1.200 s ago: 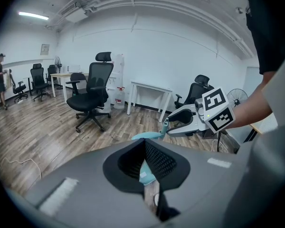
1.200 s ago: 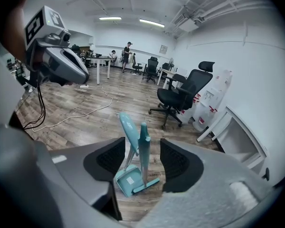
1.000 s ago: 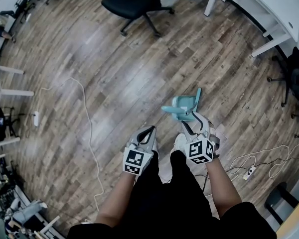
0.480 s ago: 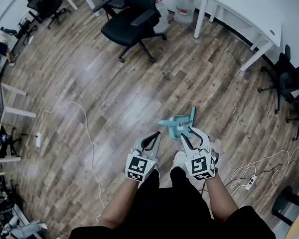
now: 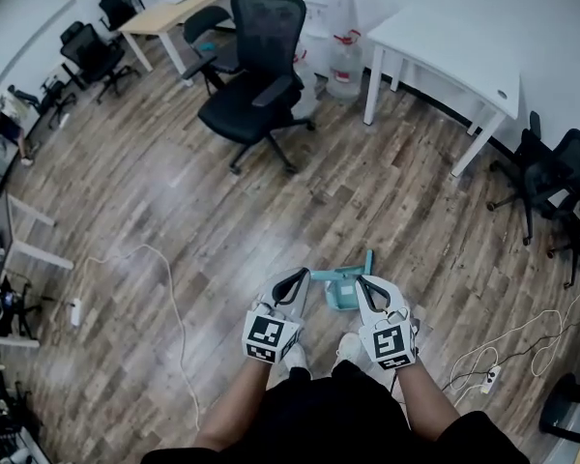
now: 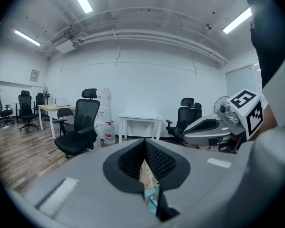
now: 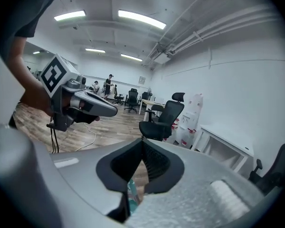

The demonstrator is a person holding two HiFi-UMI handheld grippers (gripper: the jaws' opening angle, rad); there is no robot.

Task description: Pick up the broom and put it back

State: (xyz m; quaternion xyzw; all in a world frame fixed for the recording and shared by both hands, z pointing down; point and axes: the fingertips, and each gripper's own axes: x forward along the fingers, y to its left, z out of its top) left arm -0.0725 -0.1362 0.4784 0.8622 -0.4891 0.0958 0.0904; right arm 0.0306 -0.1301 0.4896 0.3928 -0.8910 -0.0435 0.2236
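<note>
A teal dustpan set with an upright handle [image 5: 343, 283] stands on the wood floor just beyond both grippers; I cannot make out a separate broom head. My left gripper [image 5: 300, 276] is shut and empty, to the left of the teal set. To its right, my right gripper [image 5: 365, 283] has just been closing and is now shut, with nothing between its jaws. In the left gripper view the jaws [image 6: 145, 141] meet at the tips, with a bit of teal [image 6: 153, 198] showing below them. The right gripper view shows the same for its jaws [image 7: 143, 141].
A black office chair [image 5: 256, 85] stands ahead, with a white table [image 5: 454, 37] and water jugs [image 5: 343, 61] behind it. More chairs [image 5: 551, 182] are at the right. A white cable [image 5: 164, 278] runs over the floor at left, and a power strip [image 5: 483, 361] lies at right.
Both grippers have risen and the view has tilted up toward the room. The right jaws went from wide open to shut. The teal set stays on the floor.
</note>
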